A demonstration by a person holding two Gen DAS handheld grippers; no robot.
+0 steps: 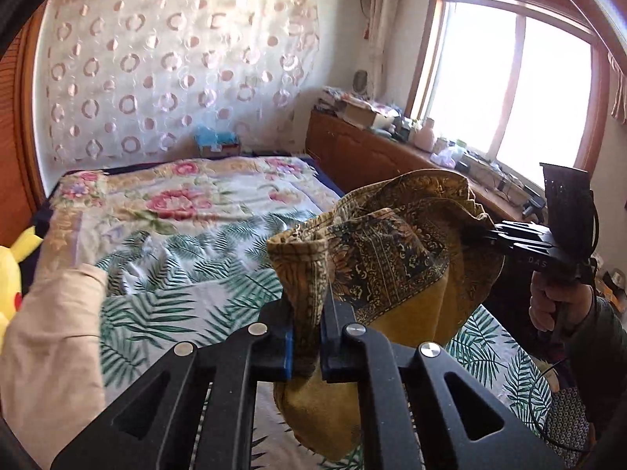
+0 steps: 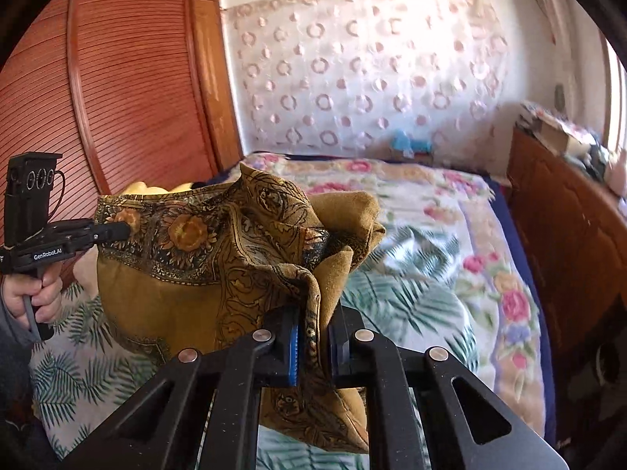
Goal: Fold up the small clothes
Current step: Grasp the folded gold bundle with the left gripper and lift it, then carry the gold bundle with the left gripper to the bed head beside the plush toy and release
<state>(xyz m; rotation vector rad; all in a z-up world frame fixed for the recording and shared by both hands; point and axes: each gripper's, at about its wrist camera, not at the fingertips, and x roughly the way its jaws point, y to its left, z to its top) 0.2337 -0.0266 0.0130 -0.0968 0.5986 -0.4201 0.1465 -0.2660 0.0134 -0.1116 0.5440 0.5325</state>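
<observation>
A small mustard-brown garment [image 1: 395, 258] with a dark floral border hangs in the air above the bed, held at two ends. My left gripper [image 1: 307, 346] is shut on one bunched edge of it. My right gripper [image 2: 313, 346] is shut on the opposite edge of the garment [image 2: 203, 258]. In the left wrist view the right gripper [image 1: 476, 233] bites the cloth at the right, with a hand [image 1: 548, 305] on its handle. In the right wrist view the left gripper [image 2: 123, 231] pinches the border at the left. The cloth sags crumpled between them.
Below lies a bed with a palm-leaf sheet [image 1: 188, 270] and a floral quilt [image 1: 188, 192]. A beige garment [image 1: 51, 344] and a yellow plush toy [image 1: 11, 274] sit at the left. A cluttered wooden sideboard [image 1: 376, 152] runs under the window. A slatted wooden wardrobe [image 2: 117, 98] stands left.
</observation>
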